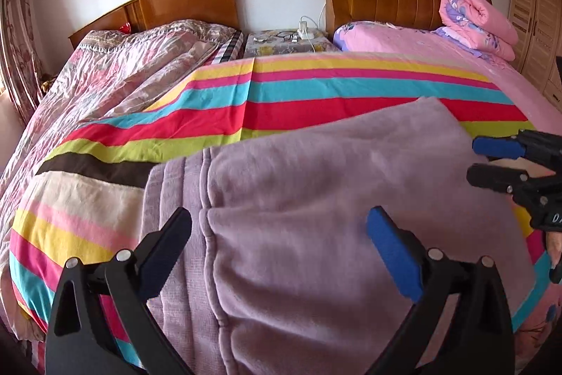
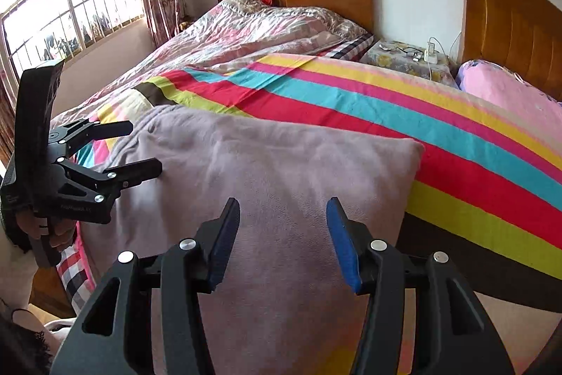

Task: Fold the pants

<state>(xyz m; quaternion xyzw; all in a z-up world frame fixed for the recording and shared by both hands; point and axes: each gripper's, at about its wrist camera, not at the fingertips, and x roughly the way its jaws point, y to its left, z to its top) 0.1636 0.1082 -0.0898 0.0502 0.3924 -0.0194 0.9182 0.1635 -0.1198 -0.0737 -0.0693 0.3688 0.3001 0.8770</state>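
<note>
Folded lilac pants flat on striped sheet, waistband leftward, left gripper and right gripper both agape, empty

Pants lie flat on the striped sheet, which covers the near part of the bed. Behind the pants: nightstand, between two headboards. Left claw over the pants' left part, right claw over their right; both gape, holding nothing.
</note>
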